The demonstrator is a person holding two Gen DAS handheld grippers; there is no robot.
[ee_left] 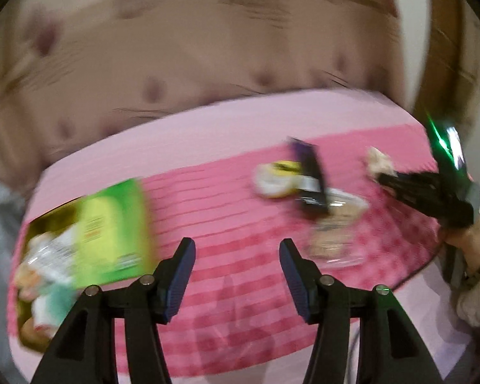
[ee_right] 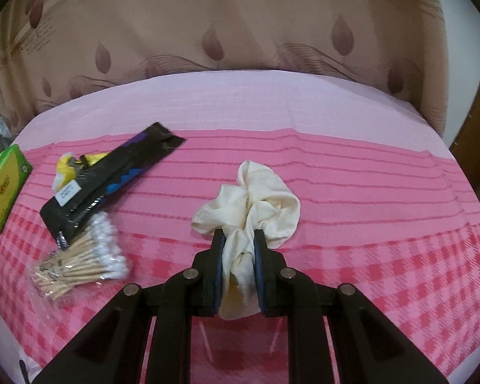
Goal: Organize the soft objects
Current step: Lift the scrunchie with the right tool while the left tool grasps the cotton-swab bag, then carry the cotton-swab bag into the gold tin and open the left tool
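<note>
Right claw [ee_right: 239,240] pinches cream cloth [ee_right: 259,201].

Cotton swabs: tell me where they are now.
In the right wrist view, the cotton swabs lie low on the left of the pink cloth, touching the black packet.

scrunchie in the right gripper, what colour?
Cream, off-white satin scrunchie; clearest in the right wrist view, pinched in the right gripper.
</note>
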